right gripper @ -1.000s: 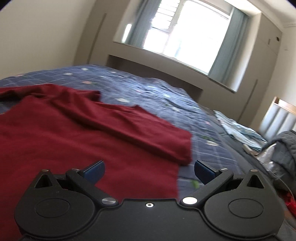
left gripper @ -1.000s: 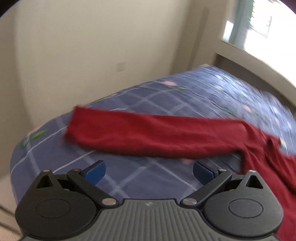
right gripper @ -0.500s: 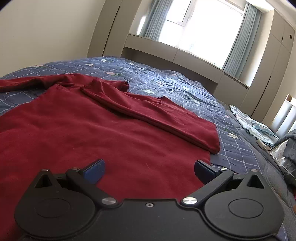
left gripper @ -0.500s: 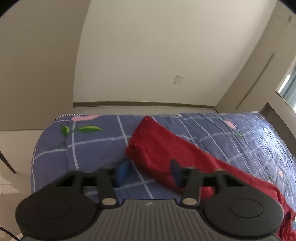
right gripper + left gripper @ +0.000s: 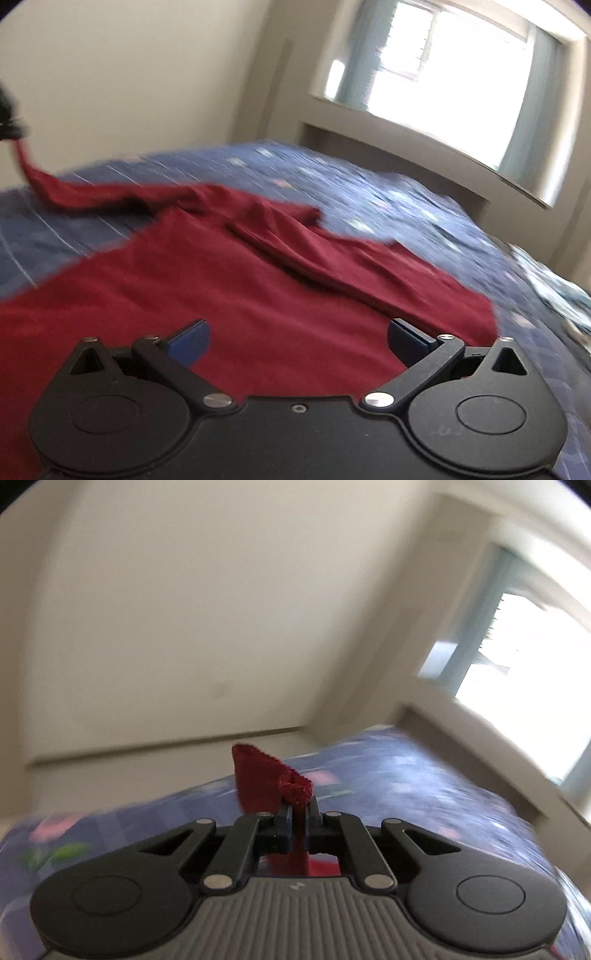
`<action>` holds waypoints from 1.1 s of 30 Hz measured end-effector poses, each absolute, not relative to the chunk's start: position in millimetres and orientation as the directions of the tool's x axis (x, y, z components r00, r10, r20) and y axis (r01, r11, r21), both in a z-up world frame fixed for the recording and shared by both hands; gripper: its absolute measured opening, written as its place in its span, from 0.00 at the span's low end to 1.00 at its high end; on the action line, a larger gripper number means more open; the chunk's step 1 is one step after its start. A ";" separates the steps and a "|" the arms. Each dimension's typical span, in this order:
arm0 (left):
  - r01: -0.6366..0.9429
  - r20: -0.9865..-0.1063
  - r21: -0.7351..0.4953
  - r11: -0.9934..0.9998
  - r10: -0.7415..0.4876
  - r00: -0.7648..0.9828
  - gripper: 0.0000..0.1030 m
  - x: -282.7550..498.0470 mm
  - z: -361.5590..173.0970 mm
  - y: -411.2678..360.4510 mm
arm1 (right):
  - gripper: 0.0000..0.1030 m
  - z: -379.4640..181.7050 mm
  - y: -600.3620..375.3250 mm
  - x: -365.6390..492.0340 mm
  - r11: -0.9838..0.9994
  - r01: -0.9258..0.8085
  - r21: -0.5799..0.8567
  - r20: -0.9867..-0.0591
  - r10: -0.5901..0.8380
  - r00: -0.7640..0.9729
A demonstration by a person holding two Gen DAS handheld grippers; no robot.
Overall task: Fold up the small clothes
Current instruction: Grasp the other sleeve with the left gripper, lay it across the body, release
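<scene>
A dark red long-sleeved top (image 5: 236,295) lies spread on a blue checked bedspread (image 5: 388,206). My left gripper (image 5: 299,808) is shut on the cuff of its left sleeve (image 5: 266,779), and the cuff sticks up past the fingertips. In the right wrist view that sleeve (image 5: 74,192) rises off the bed toward the left gripper (image 5: 11,118) at the far left edge. The other sleeve (image 5: 369,273) lies folded across the body. My right gripper (image 5: 295,336) is open and empty, low over the front of the top.
The bedspread (image 5: 406,786) fills the lower part of both views. A plain wall (image 5: 184,627) is behind the bed, and a window with a ledge (image 5: 461,92) is on the right. Light fabric items (image 5: 554,291) lie at the bed's right side.
My left gripper has shut on the sleeve cuff and lifted it off the bed. The sleeve now hangs from it. The right gripper stays open over the top and has shifted slightly.
</scene>
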State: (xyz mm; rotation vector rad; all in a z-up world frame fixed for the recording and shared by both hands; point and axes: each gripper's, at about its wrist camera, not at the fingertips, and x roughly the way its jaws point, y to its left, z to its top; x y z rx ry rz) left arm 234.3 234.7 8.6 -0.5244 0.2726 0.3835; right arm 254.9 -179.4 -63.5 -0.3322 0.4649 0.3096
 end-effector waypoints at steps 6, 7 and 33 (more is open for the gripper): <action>-0.054 -0.237 -0.261 0.964 -0.010 0.971 0.05 251.4 29.2 172.5 | 0.91 -41.0 -160.2 273.9 0.899 -0.395 -0.190 -0.437 0.283 0.854; 0.010 -0.239 -0.251 0.968 -0.072 0.968 0.05 255.3 26.8 161.0 | 0.89 -38.6 -162.4 278.0 0.910 -0.376 -0.173 -0.436 0.271 0.858; 0.110 -0.562 -0.313 0.943 -0.277 0.779 0.83 259.9 -56.4 88.1 | 0.41 -79.6 -183.2 358.2 0.813 -0.384 0.439 -0.640 0.582 0.501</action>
